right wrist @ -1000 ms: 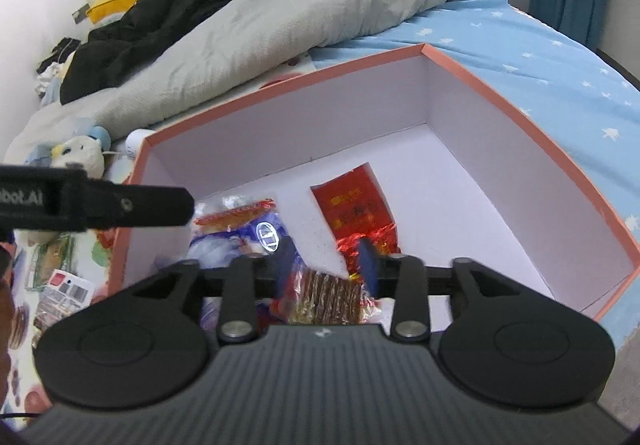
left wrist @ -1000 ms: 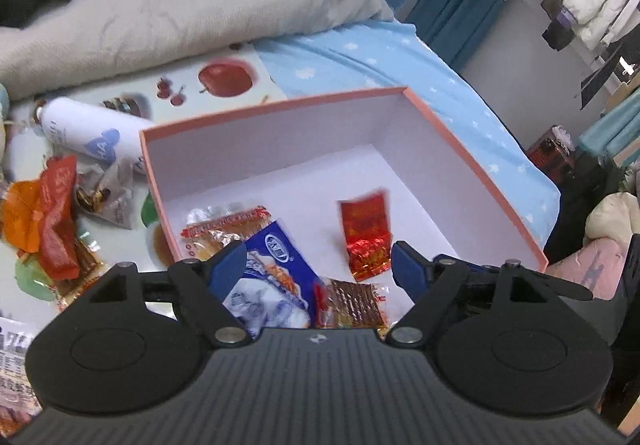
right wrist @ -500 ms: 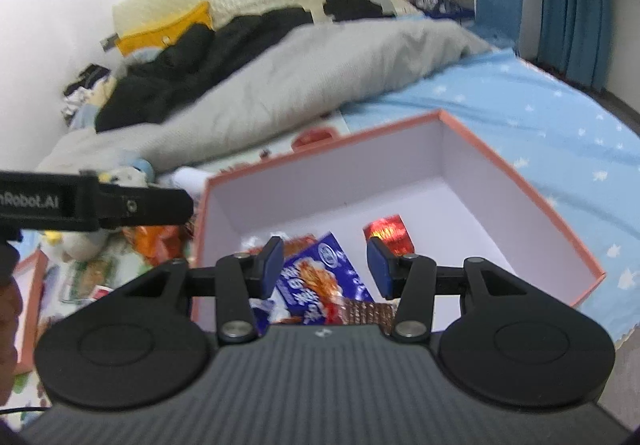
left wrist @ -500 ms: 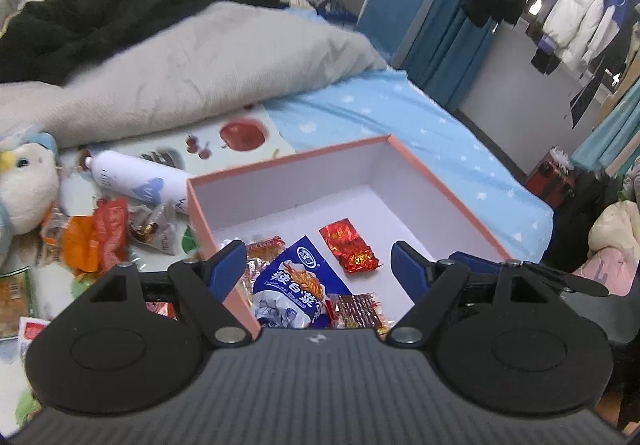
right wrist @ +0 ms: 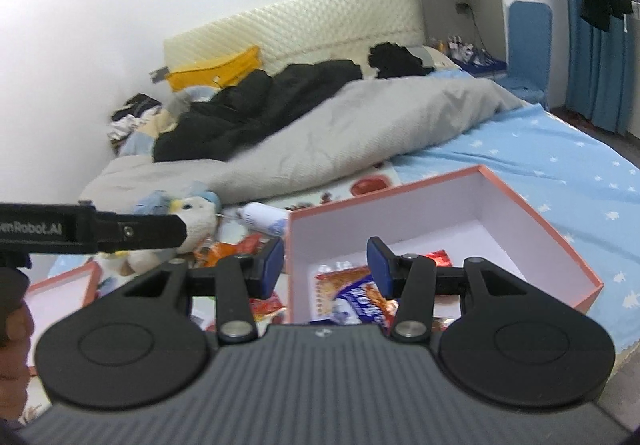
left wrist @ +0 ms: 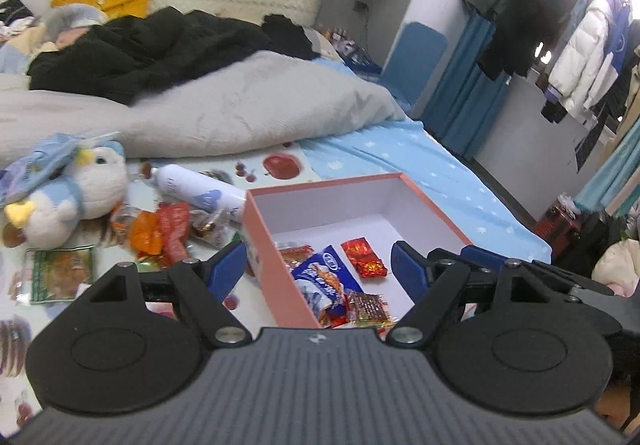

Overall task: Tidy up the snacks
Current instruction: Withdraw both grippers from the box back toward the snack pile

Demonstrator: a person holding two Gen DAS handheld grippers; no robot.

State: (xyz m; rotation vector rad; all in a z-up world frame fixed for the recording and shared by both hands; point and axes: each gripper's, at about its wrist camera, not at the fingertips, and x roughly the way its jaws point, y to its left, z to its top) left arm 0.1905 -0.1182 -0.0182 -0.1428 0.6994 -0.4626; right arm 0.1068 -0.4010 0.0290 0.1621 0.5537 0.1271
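Observation:
A pink box (left wrist: pixel 267 233) with a white inside stands on the bed; it also shows in the right wrist view (right wrist: pixel 532 213). In it lie a blue-and-white snack bag (left wrist: pixel 326 281), a red foil packet (left wrist: pixel 364 257), a brown packet (left wrist: pixel 370 305) and another clear-wrapped snack. My left gripper (left wrist: pixel 318 265) is open and empty, raised above the box's near left wall. My right gripper (right wrist: pixel 326 263) is open and empty, above the box's near left corner. Loose orange and red snacks (left wrist: pixel 160 231) lie left of the box.
A white bottle (left wrist: pixel 196 191) lies behind the loose snacks. A plush bird (left wrist: pixel 64 193) and a green packet (left wrist: pixel 60 273) are at the left. A grey duvet (left wrist: pixel 200 117) and black clothes cover the far bed. A second pink box (right wrist: pixel 60 297) sits at the left.
Both grippers have pulled up and back from the box, so the box looks smaller and lower. The right jaws have opened wider. The red packet lies in the box.

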